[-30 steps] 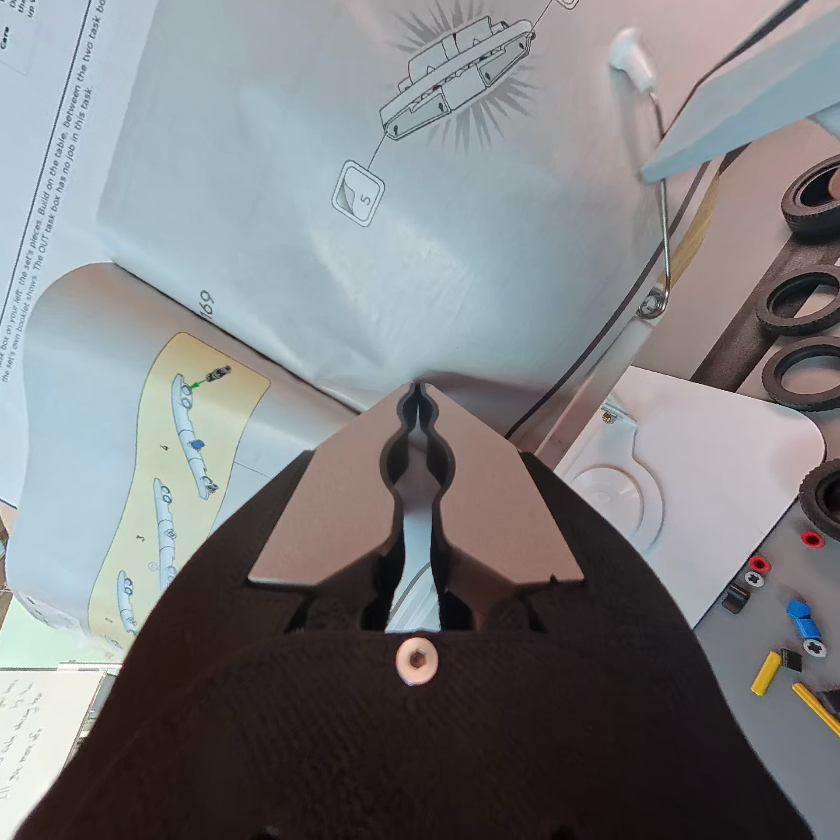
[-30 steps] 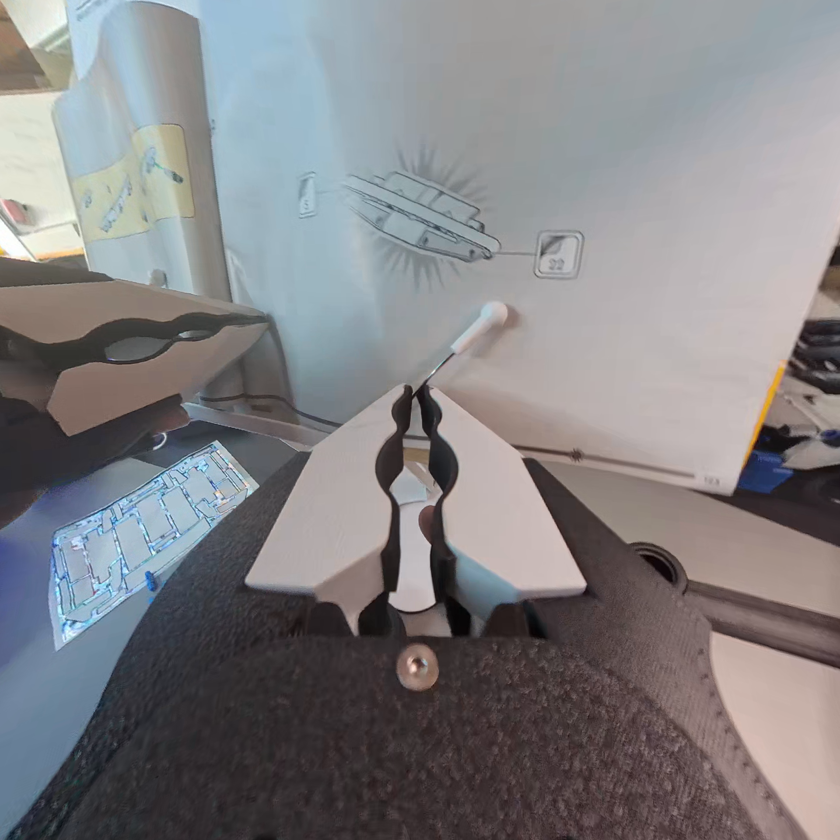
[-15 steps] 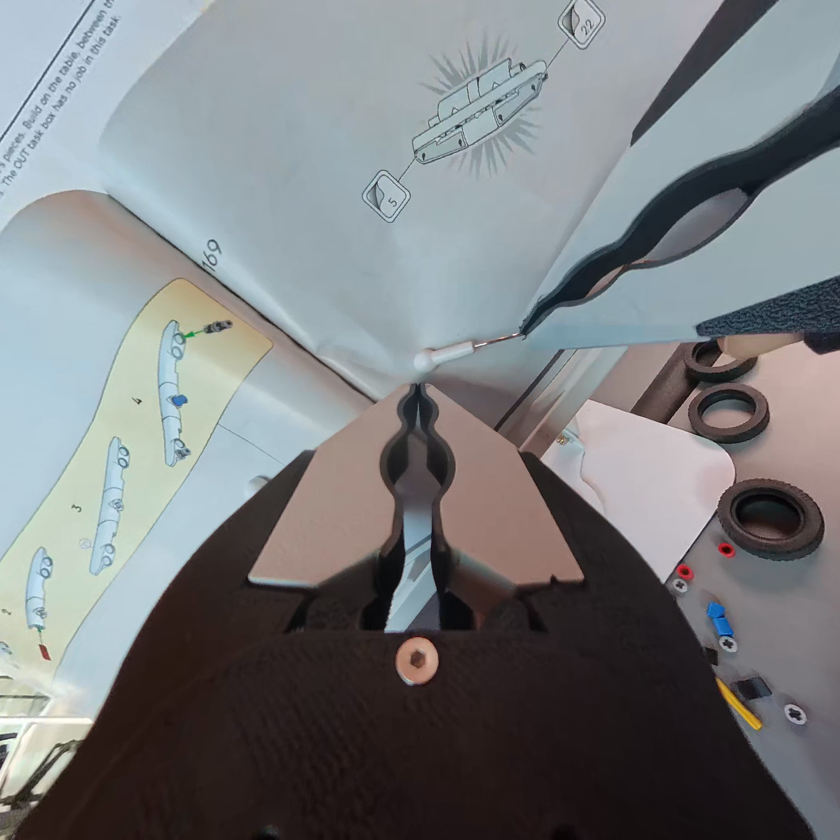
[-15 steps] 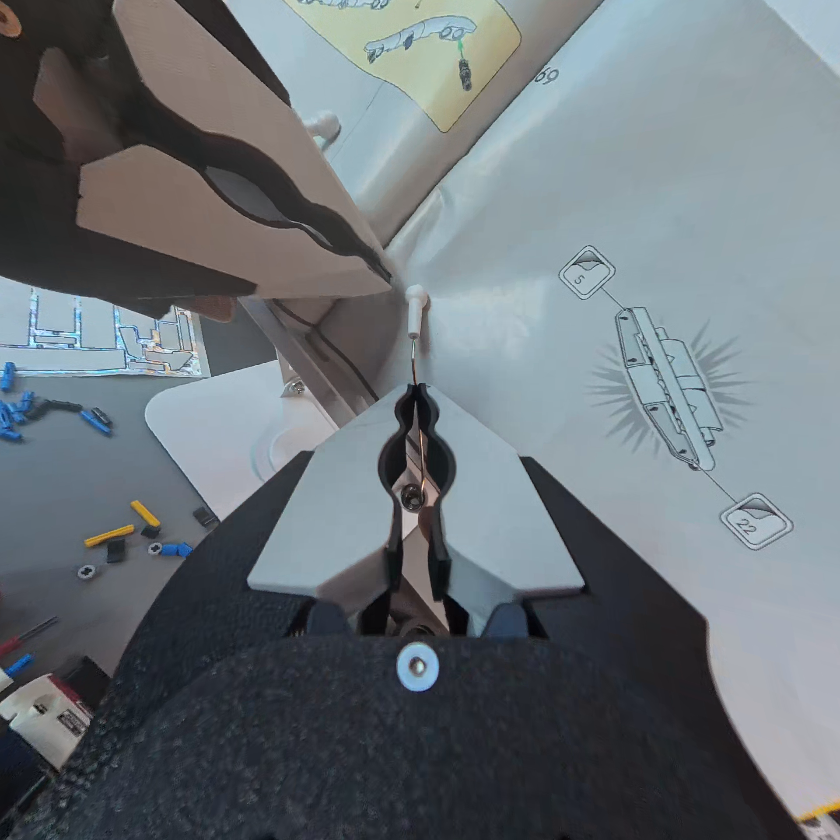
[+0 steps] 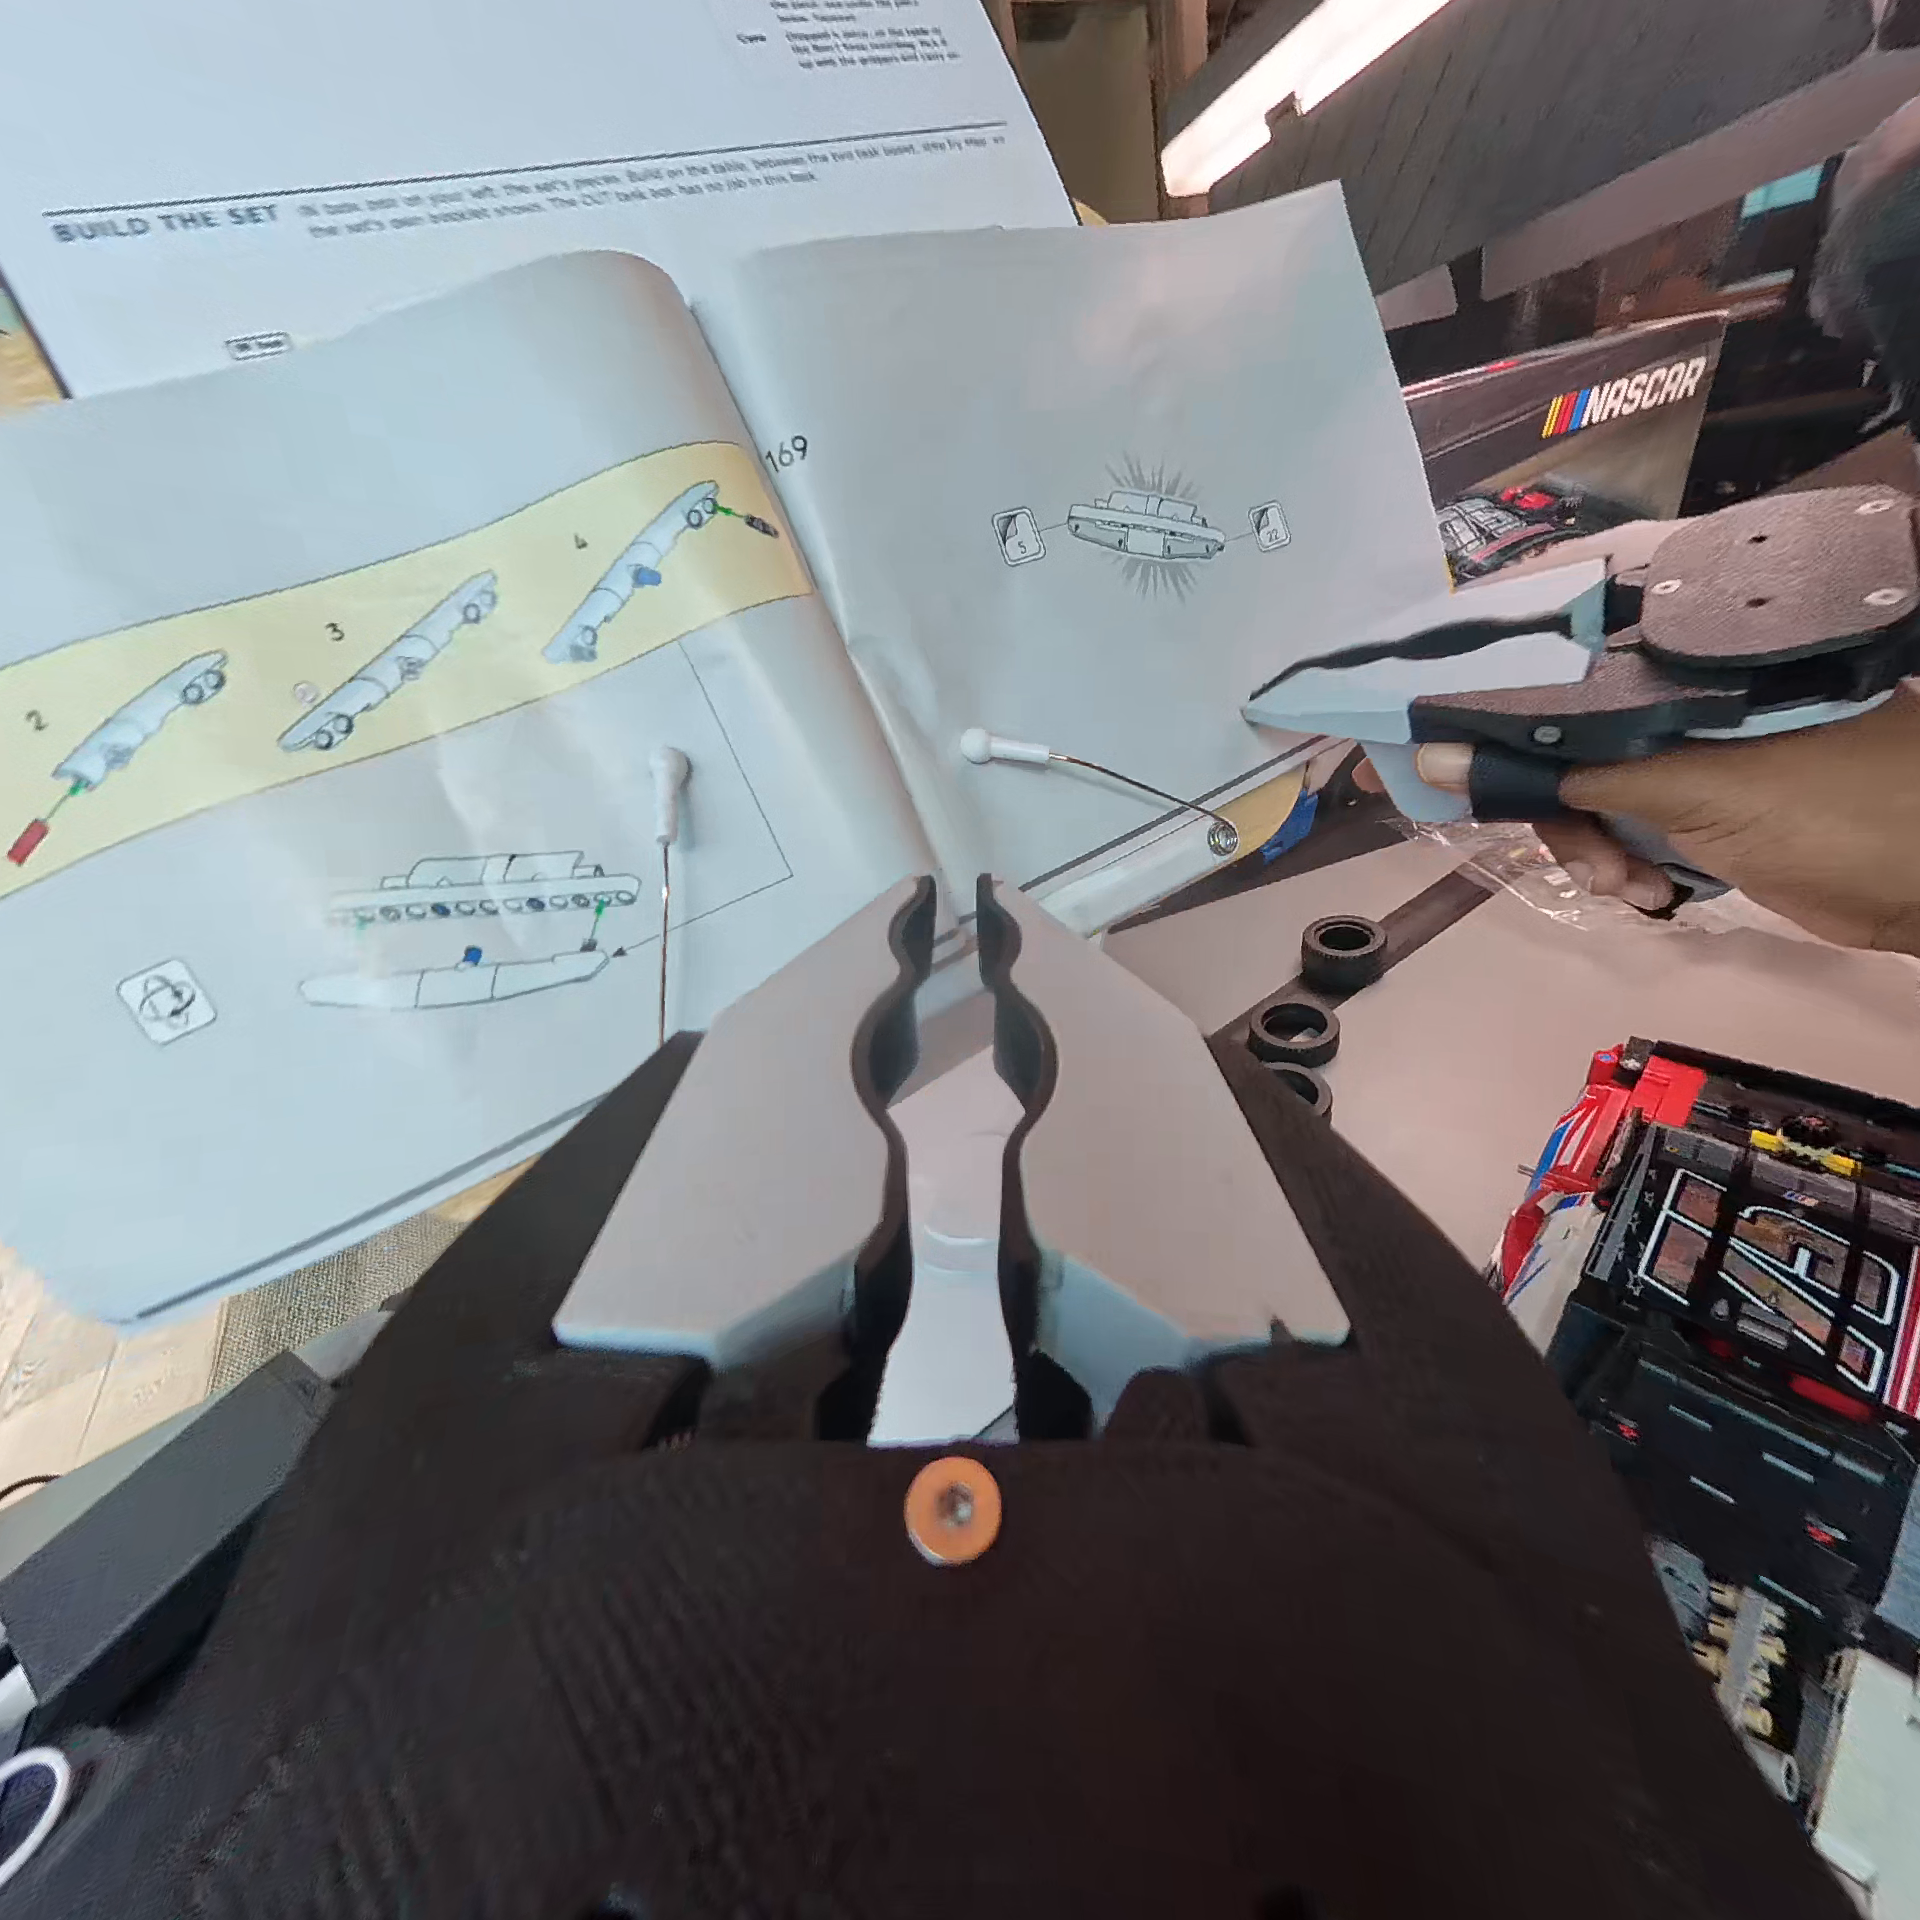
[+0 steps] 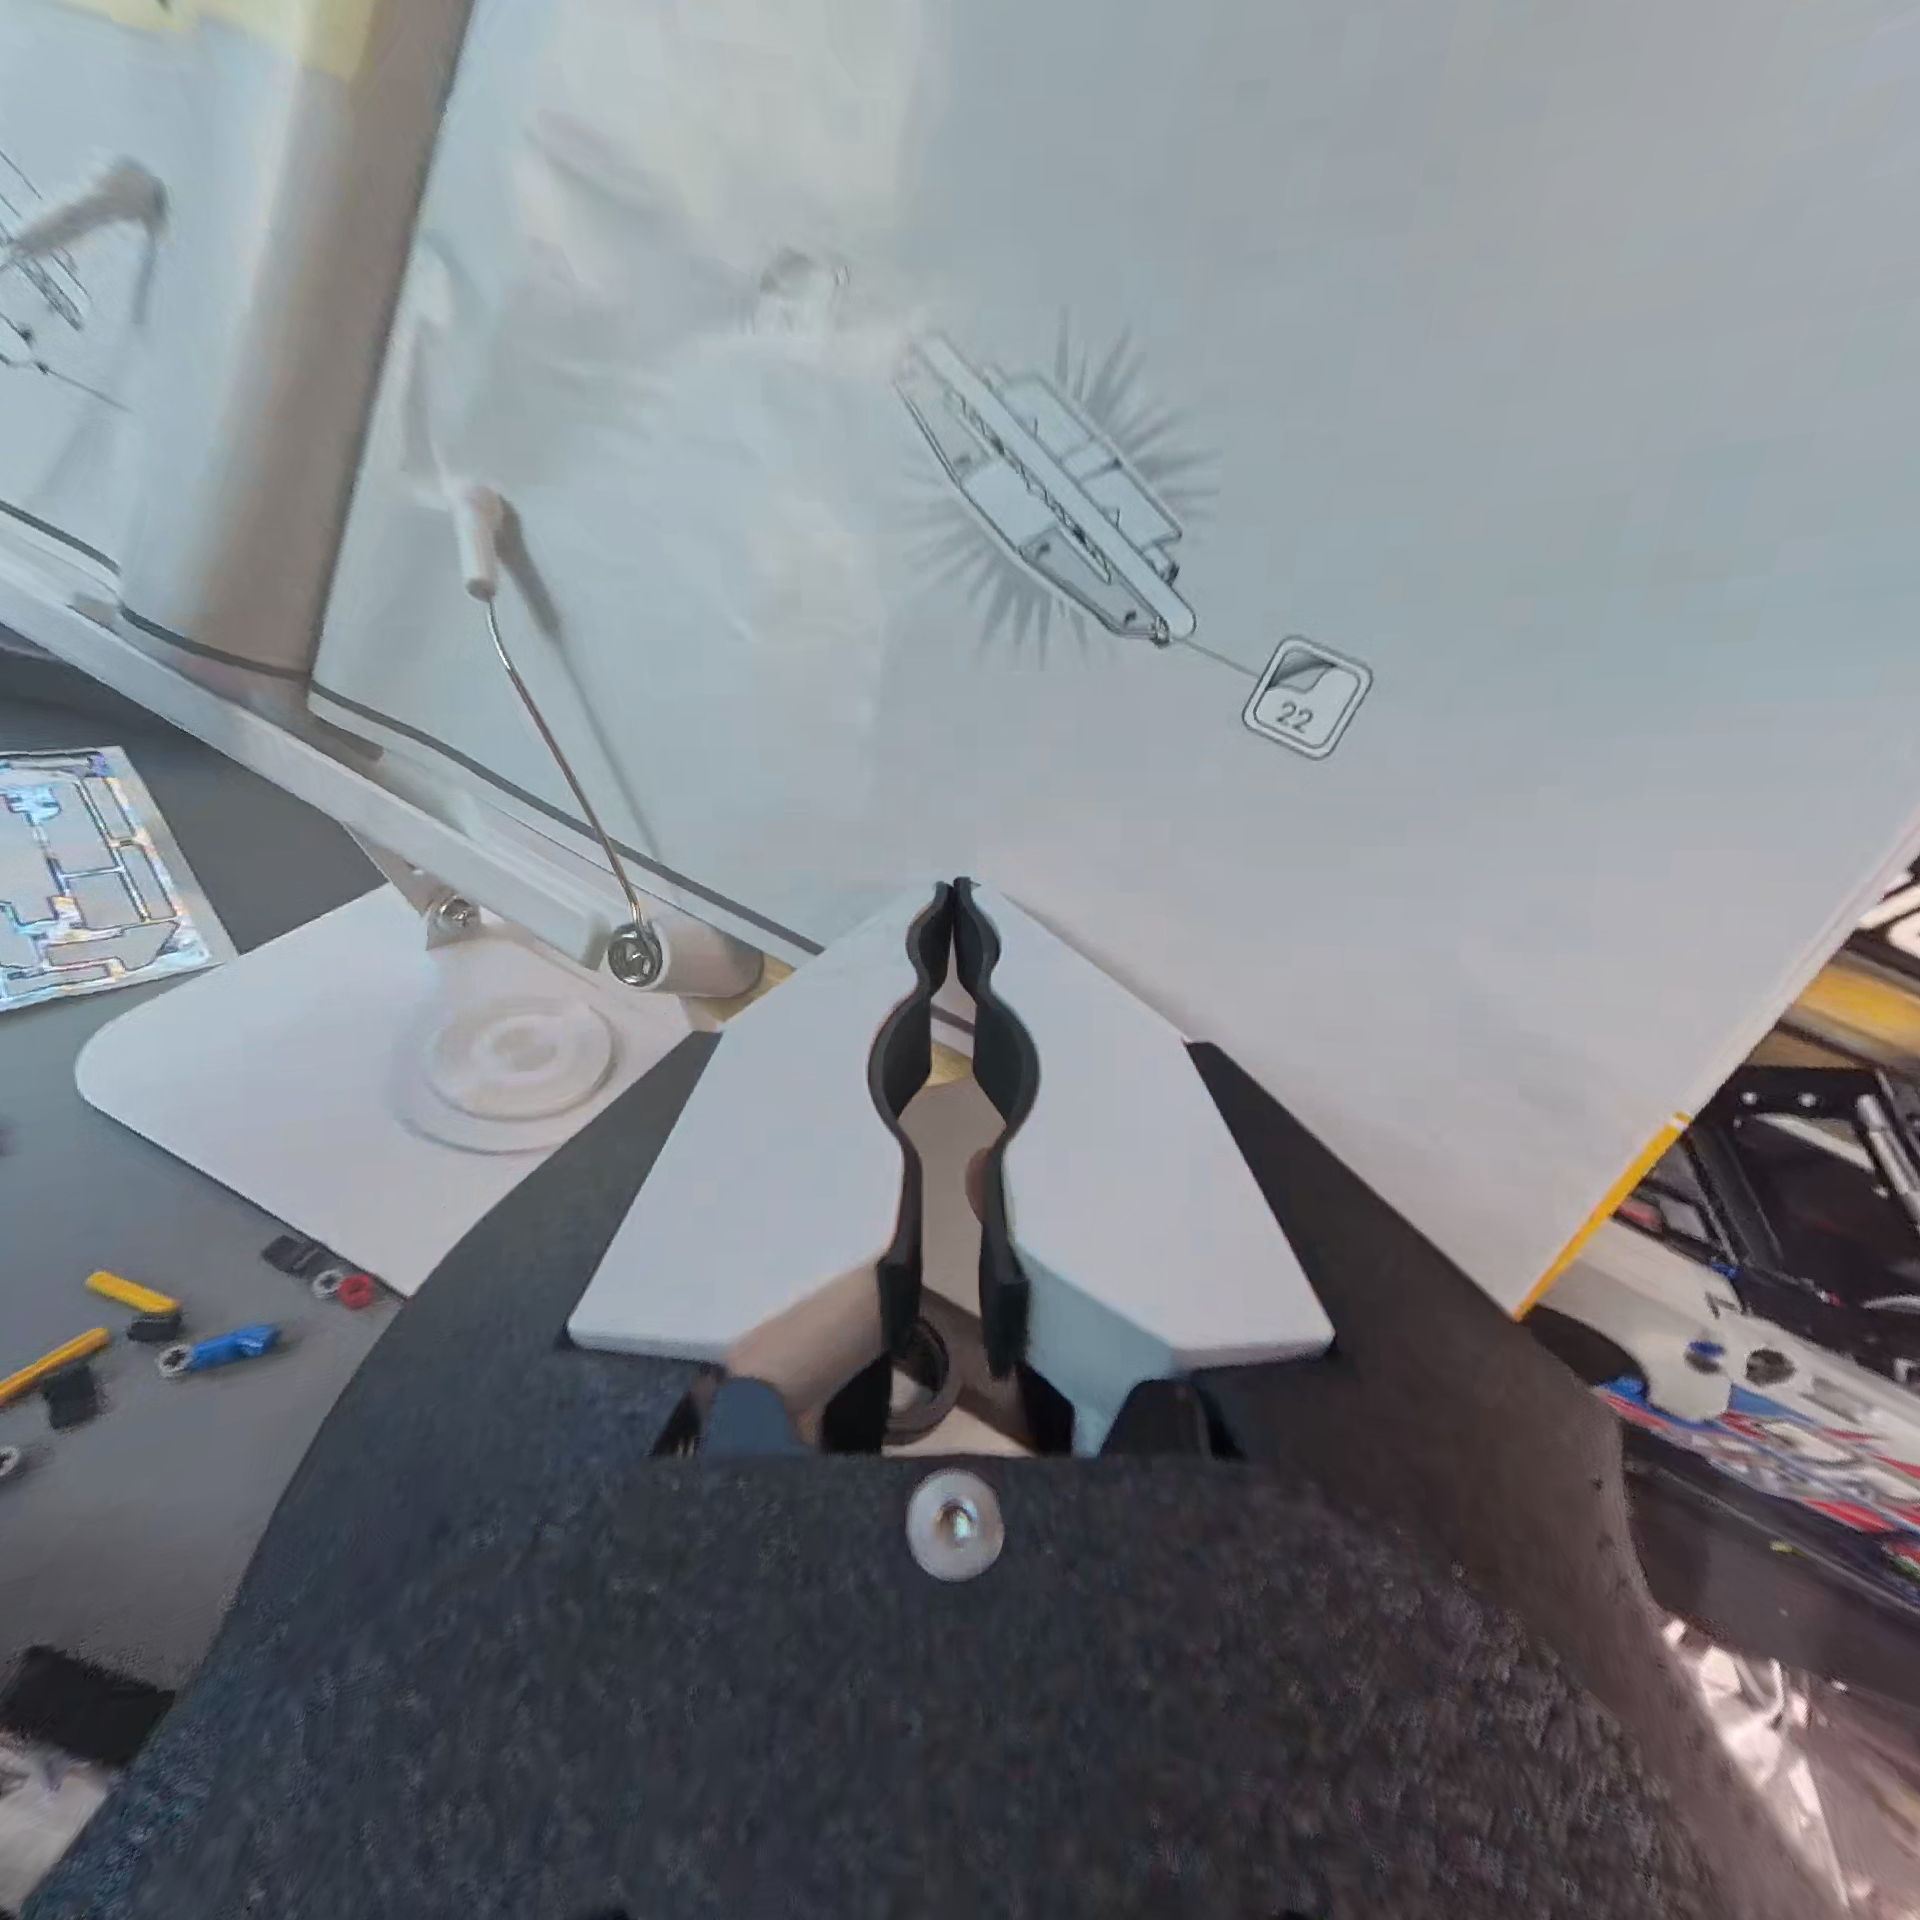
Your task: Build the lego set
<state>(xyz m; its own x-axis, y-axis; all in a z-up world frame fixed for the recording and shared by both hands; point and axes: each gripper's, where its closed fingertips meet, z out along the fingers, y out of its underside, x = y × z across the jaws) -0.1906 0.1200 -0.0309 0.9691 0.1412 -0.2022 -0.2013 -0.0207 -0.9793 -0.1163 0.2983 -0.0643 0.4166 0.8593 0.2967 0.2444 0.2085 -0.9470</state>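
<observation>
The instruction booklet (image 5: 1091,395) stands open on a white stand. Two wire page holders press on it: one on the left page (image 5: 667,800), one on the right page (image 5: 1091,769), the latter also in the right wrist view (image 6: 561,748). My left gripper (image 5: 953,891) is back from the booklet's spine, jaws slightly apart and empty. My right gripper (image 6: 954,888) is shut at the right page's lower edge; it also shows in the left wrist view (image 5: 1257,715). I cannot tell if it pinches the paper. The partly built black, red and white car (image 5: 1766,1247) sits at the right.
Black tyres (image 5: 1343,951) lie on the grey table behind the car. Small yellow (image 6: 130,1291), blue (image 6: 223,1343) and red (image 6: 356,1291) pieces lie left of the stand's white base (image 6: 260,1049). A shiny sticker sheet (image 6: 83,873) lies farther left. The set's box (image 5: 1558,416) stands behind. Spacing between my two grippers at the tips: around 20 cm.
The right gripper has let go of the wire holder, which now rests on the right page, and moved to the page's lower edge. The left gripper has pulled back and opened slightly.
</observation>
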